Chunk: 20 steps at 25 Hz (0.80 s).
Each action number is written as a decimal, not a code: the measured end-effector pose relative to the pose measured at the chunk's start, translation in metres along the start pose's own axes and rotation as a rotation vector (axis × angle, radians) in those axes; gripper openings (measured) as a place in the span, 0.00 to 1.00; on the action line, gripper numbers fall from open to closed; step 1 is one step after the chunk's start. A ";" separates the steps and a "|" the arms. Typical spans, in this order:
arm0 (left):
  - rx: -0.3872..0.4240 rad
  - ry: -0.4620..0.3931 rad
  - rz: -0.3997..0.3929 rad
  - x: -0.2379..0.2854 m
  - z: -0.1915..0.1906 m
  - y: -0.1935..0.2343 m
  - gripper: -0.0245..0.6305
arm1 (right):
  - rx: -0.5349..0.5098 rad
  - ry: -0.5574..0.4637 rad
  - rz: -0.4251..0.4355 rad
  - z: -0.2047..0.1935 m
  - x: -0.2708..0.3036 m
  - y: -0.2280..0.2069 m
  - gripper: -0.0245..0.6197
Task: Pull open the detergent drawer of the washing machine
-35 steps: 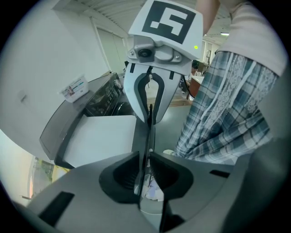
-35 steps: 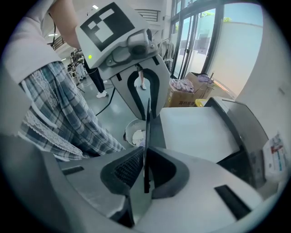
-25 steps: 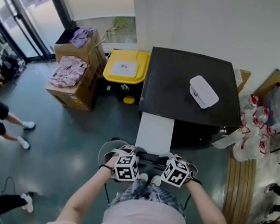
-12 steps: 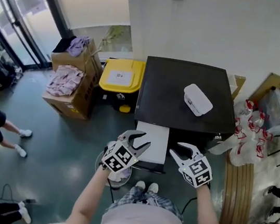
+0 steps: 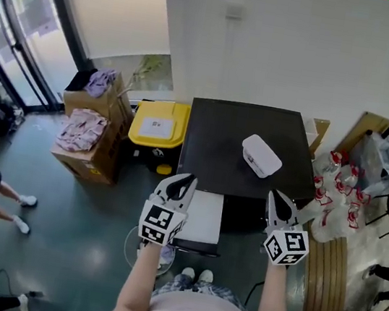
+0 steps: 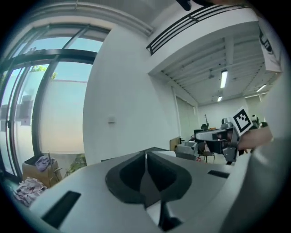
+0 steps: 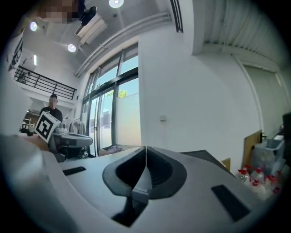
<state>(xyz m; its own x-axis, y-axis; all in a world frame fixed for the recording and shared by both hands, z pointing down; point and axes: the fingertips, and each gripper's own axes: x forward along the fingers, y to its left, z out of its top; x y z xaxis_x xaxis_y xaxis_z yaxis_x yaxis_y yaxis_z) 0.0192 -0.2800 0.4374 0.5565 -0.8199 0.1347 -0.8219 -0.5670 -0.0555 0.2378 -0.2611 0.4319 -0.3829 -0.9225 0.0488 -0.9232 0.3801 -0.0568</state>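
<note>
Both tongs are clenched on nothing, jaws just closed. The left gripper hangs over the white detergent drawer and hides its left edge. The right gripper is at the washing machine front. The drawer juts out front-left, its inside unreadable. 1 white box lies on the black top; around it, dark floor.

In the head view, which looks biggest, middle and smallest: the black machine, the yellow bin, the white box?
1. black machine
2. yellow bin
3. white box, though it sits nearer the camera
</note>
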 end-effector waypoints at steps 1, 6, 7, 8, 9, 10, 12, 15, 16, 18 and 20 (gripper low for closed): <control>-0.012 -0.011 0.015 0.000 0.002 0.003 0.09 | 0.014 -0.017 -0.027 0.003 -0.001 -0.005 0.07; -0.046 -0.022 0.061 -0.002 0.003 0.011 0.08 | 0.042 -0.045 -0.113 0.009 -0.010 -0.023 0.06; -0.049 -0.020 0.065 -0.002 0.002 0.011 0.08 | 0.043 -0.044 -0.122 0.008 -0.012 -0.025 0.06; -0.051 -0.019 0.068 -0.002 0.001 0.011 0.08 | 0.043 -0.042 -0.129 0.006 -0.014 -0.028 0.06; -0.052 -0.018 0.070 -0.001 0.000 0.012 0.08 | 0.040 -0.040 -0.135 0.005 -0.015 -0.029 0.06; -0.053 -0.017 0.072 -0.001 -0.001 0.012 0.08 | 0.034 -0.036 -0.142 0.004 -0.016 -0.031 0.06; -0.055 -0.018 0.072 -0.001 0.000 0.013 0.08 | 0.018 -0.031 -0.154 0.003 -0.019 -0.033 0.06; -0.060 -0.024 0.070 -0.002 0.002 0.014 0.08 | -0.012 -0.028 -0.175 0.004 -0.021 -0.035 0.06; -0.060 -0.026 0.070 -0.002 0.002 0.014 0.08 | -0.024 -0.025 -0.180 0.004 -0.020 -0.035 0.06; -0.061 -0.027 0.068 -0.001 0.001 0.015 0.08 | -0.043 -0.016 -0.184 0.003 -0.019 -0.034 0.06; -0.062 -0.026 0.064 0.001 0.001 0.015 0.08 | -0.052 -0.009 -0.182 0.003 -0.017 -0.035 0.06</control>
<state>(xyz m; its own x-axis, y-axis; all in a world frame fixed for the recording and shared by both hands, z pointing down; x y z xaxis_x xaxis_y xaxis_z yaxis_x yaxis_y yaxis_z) 0.0077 -0.2890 0.4360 0.5049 -0.8565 0.1074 -0.8614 -0.5079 -0.0013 0.2769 -0.2585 0.4304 -0.2090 -0.9769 0.0444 -0.9778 0.2093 0.0036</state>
